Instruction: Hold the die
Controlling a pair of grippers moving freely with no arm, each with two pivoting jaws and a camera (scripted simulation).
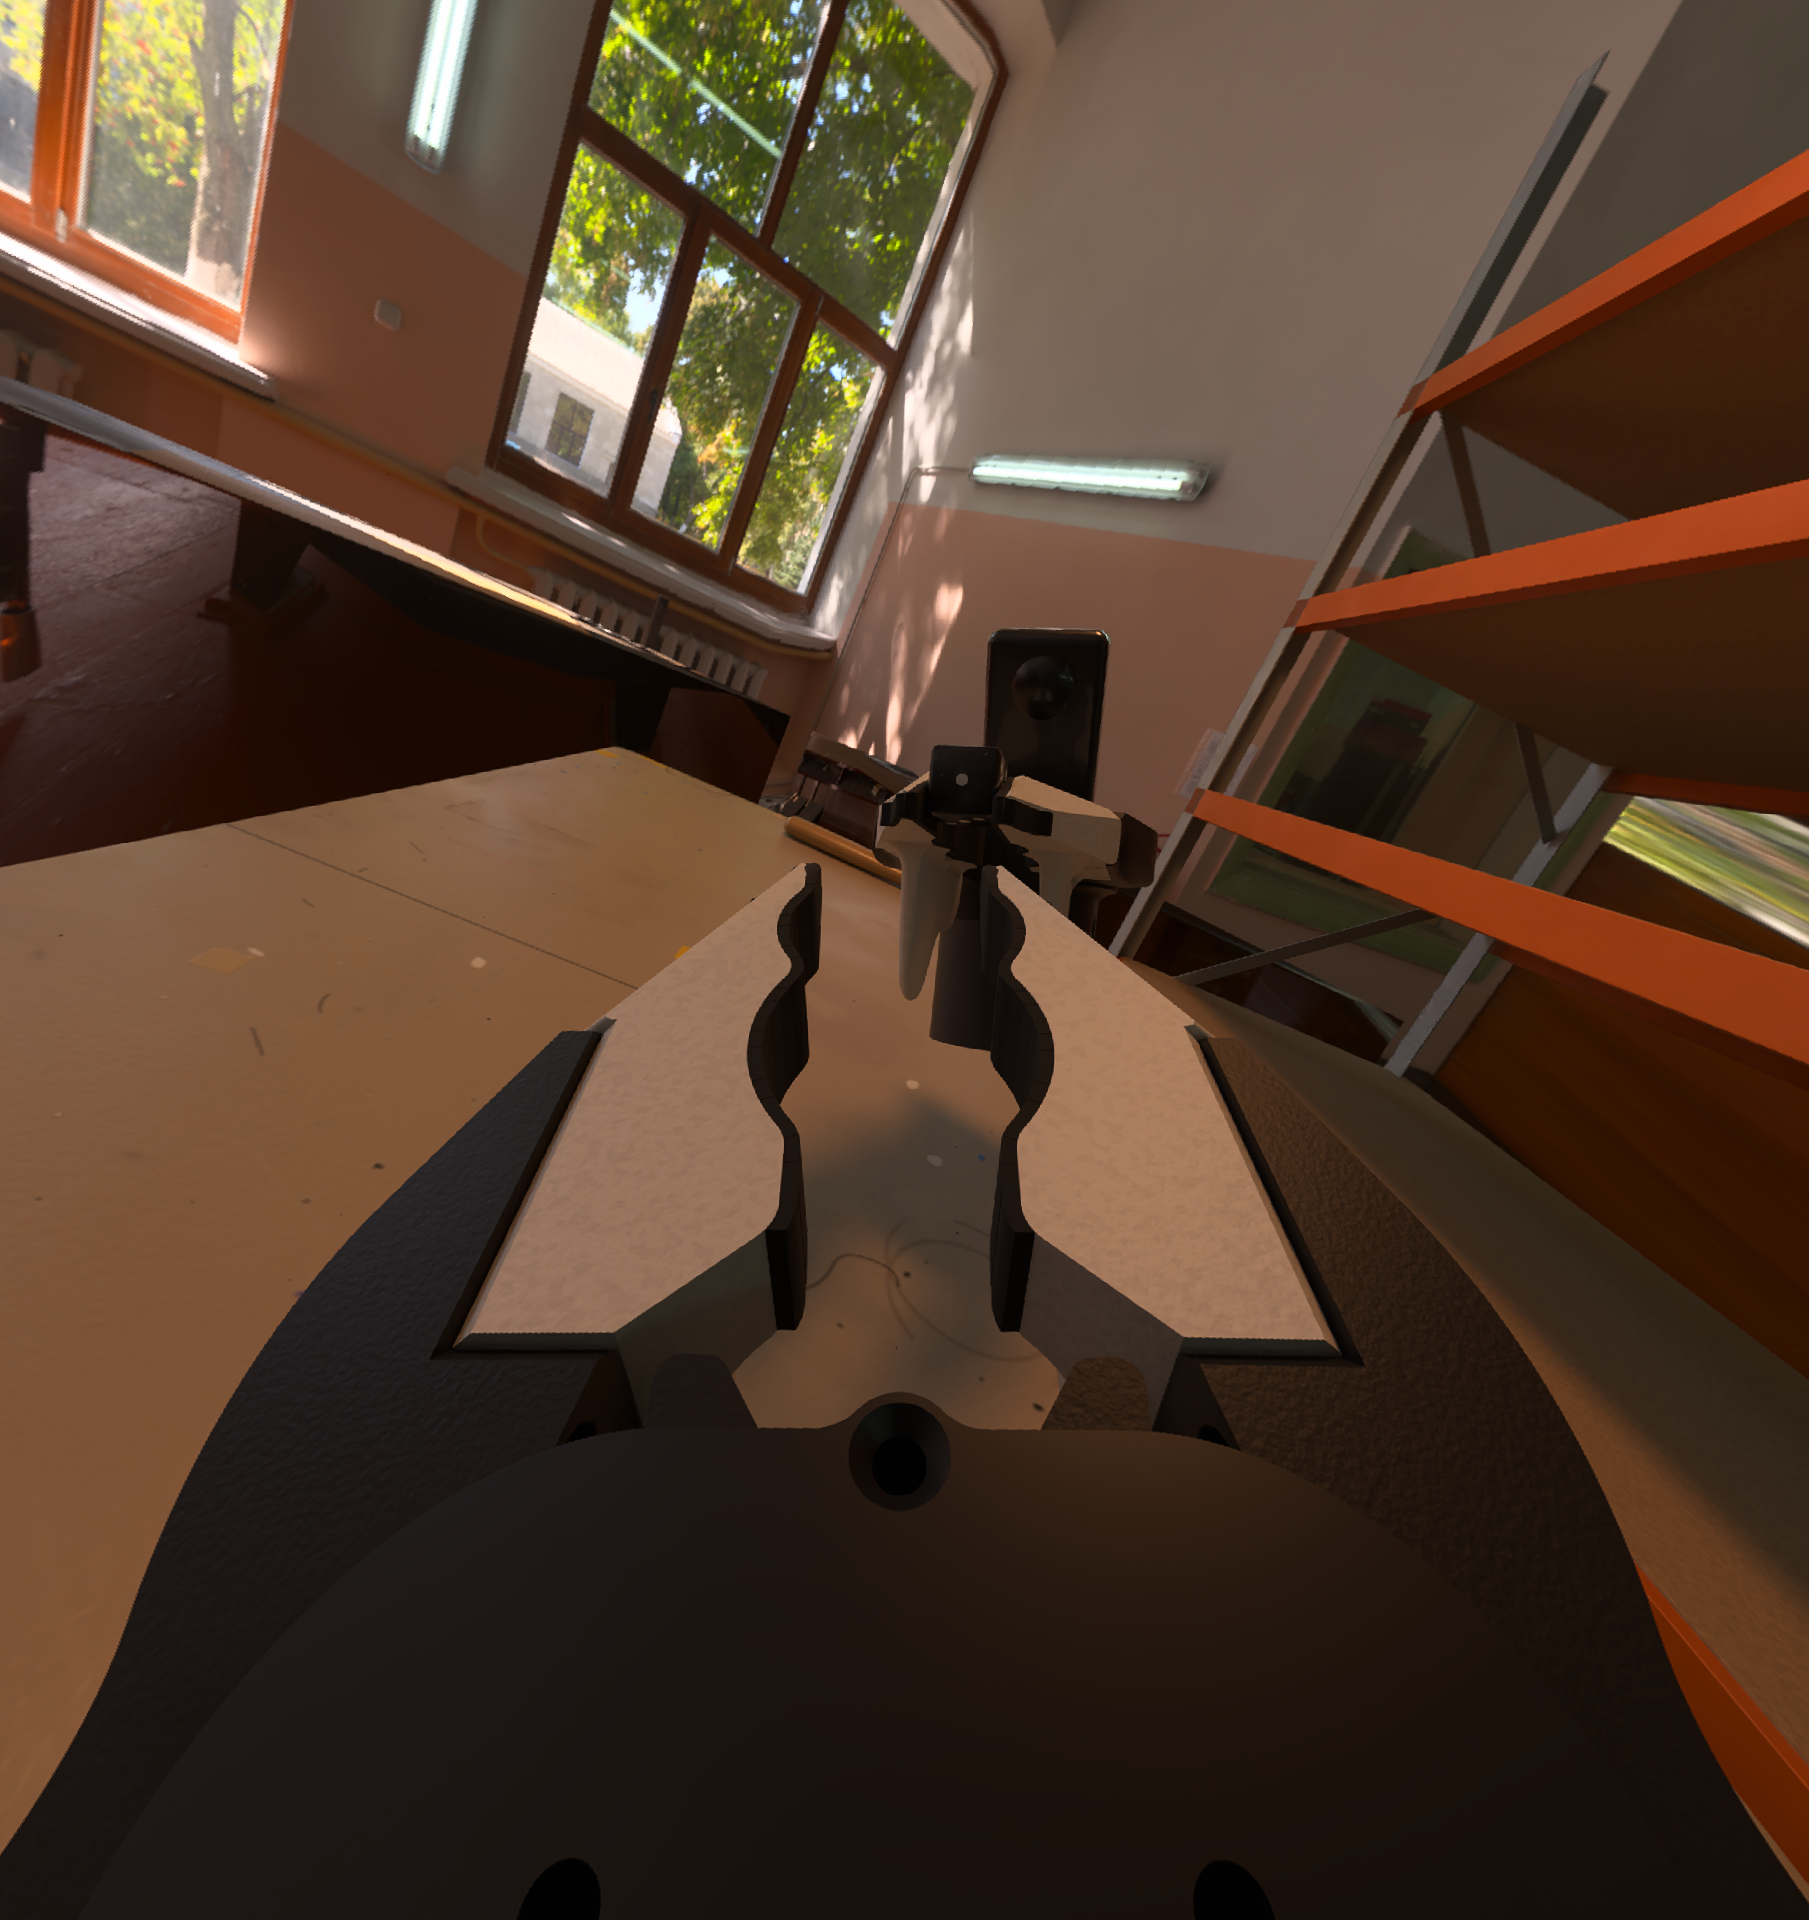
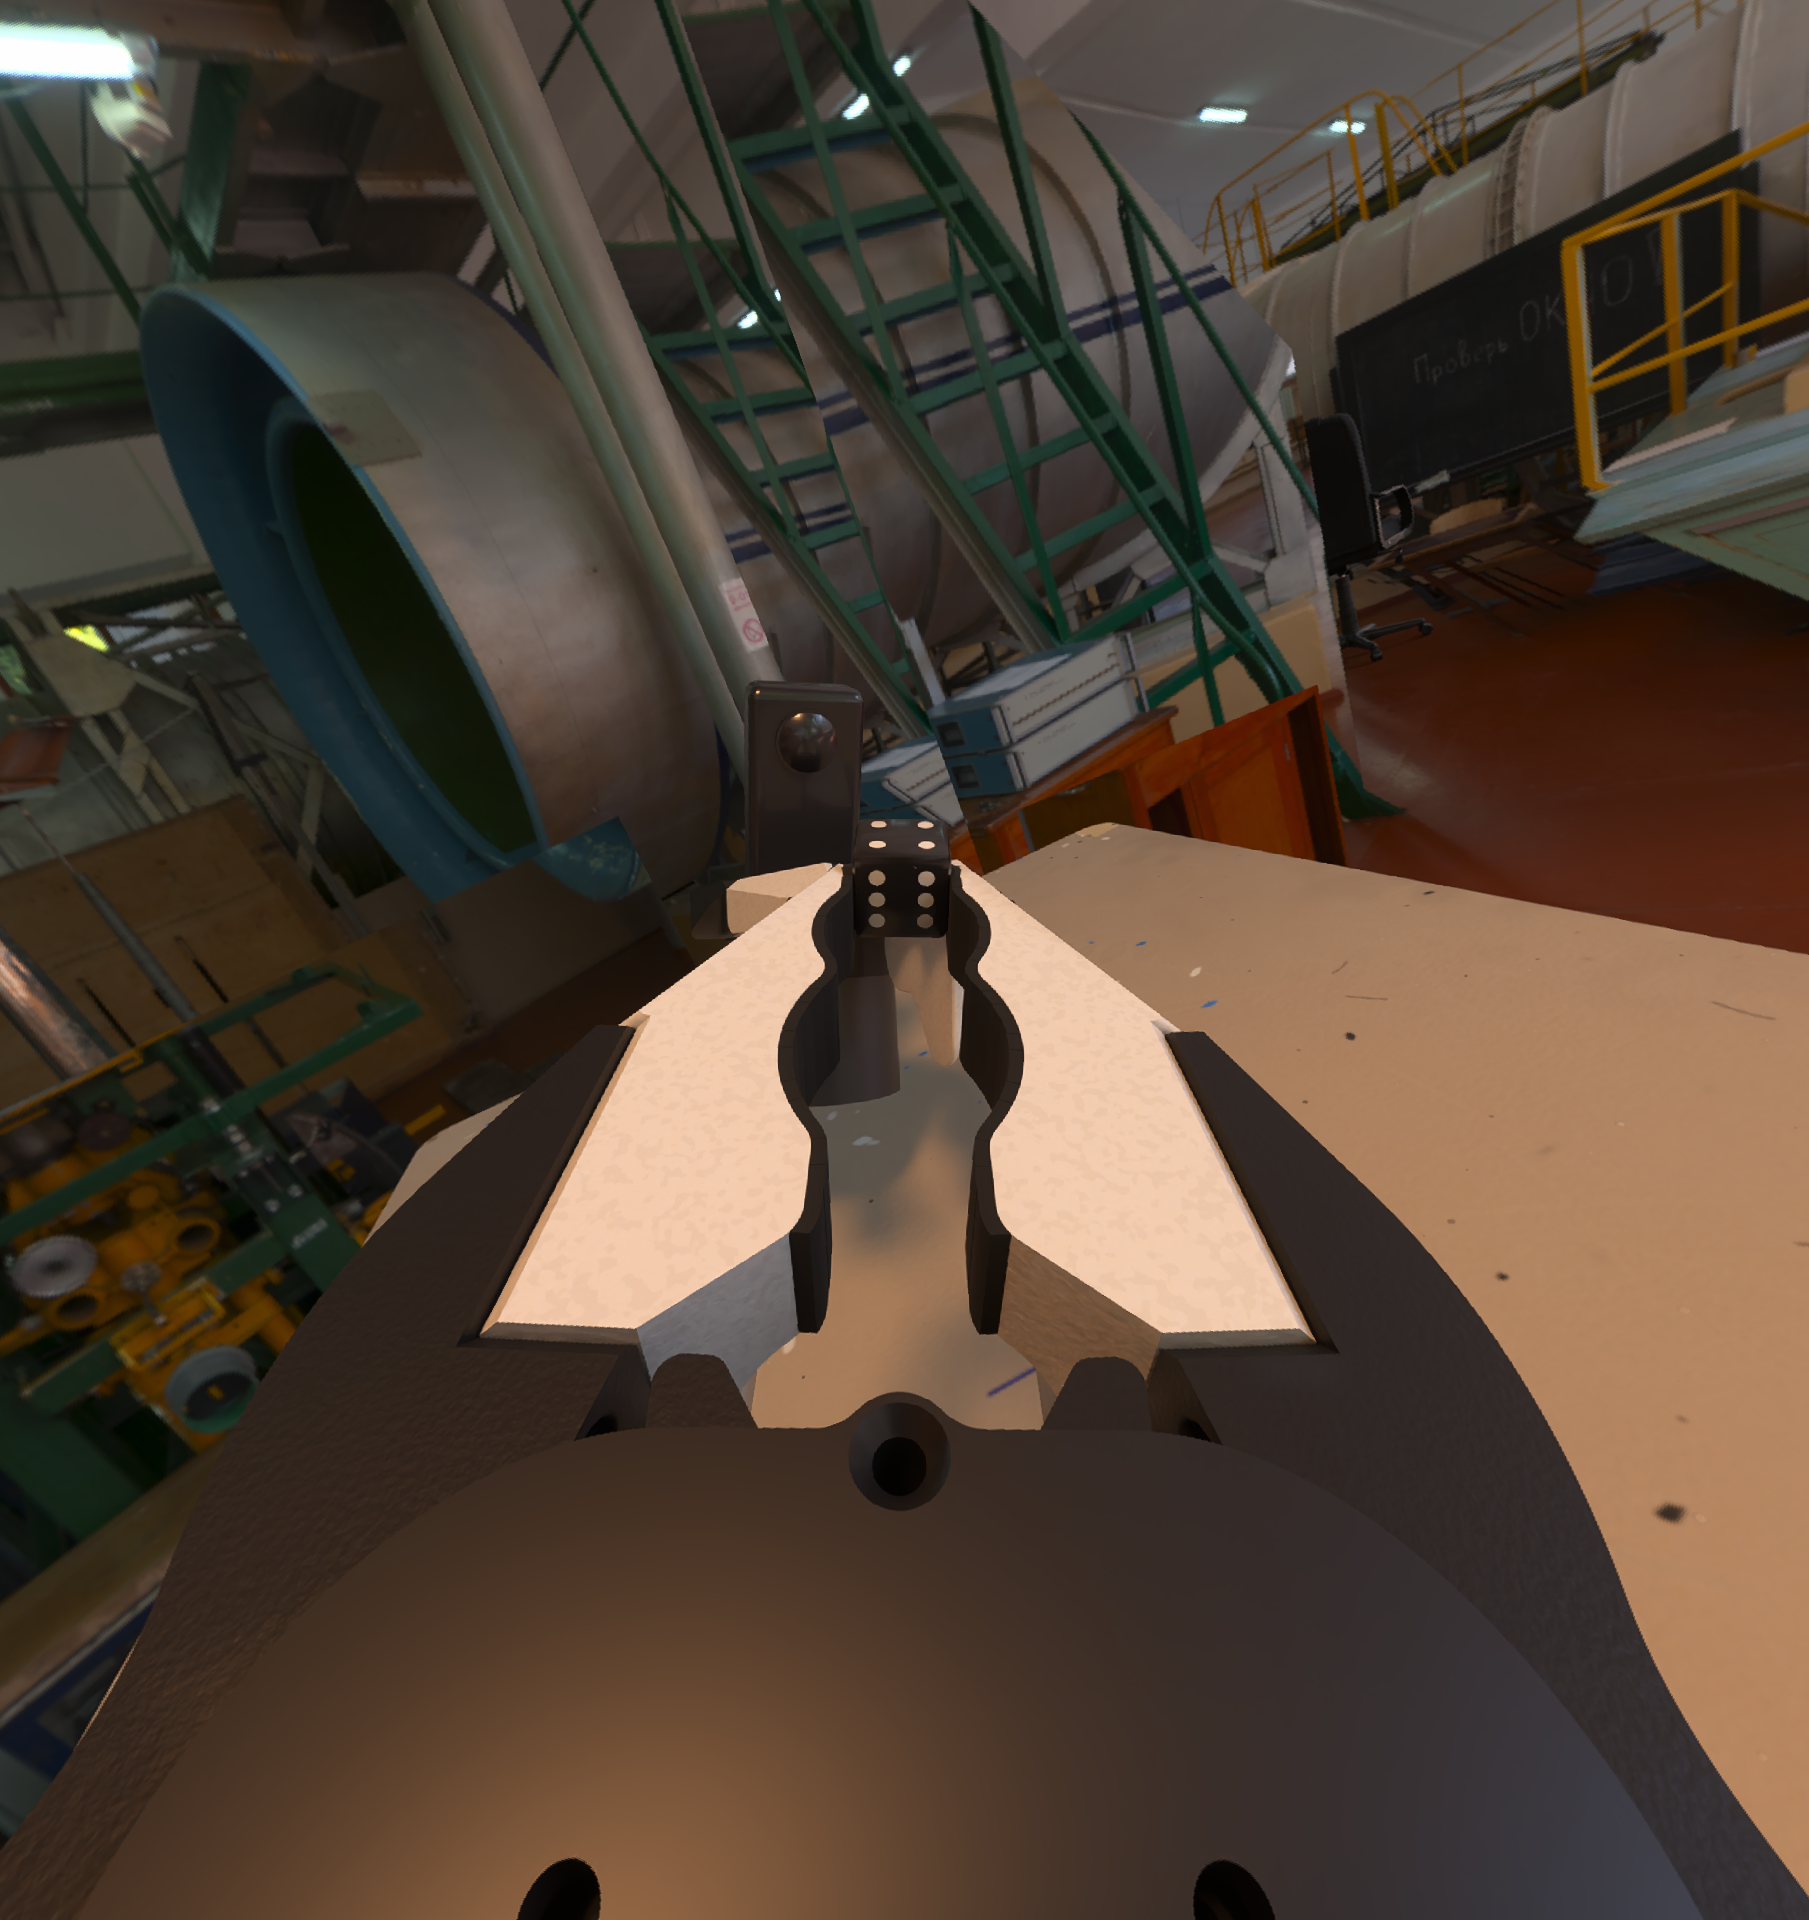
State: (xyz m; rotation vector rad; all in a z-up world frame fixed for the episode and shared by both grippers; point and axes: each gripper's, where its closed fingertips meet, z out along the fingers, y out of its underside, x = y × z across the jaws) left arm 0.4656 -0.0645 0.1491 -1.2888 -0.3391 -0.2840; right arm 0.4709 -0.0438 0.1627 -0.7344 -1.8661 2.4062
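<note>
A black die (image 2: 900, 878) with white pips is pinched between the fingertips of my right gripper (image 2: 898, 883), held above the tan table (image 2: 1502, 1143). My left gripper (image 1: 905, 883) is open and empty, low over the table (image 1: 256, 1039), and points at the right gripper. The left wrist view shows the right gripper (image 1: 967, 831) a short way ahead, facing me, with the die (image 1: 960, 779) in its tips. The right wrist view shows part of the left gripper (image 2: 804, 769) just behind the die.
An orange shelf rack (image 1: 1606, 935) stands close along the table's right side in the left wrist view. A dark tool (image 1: 843, 779) and a wooden handle (image 1: 838, 840) lie at the table's far end.
</note>
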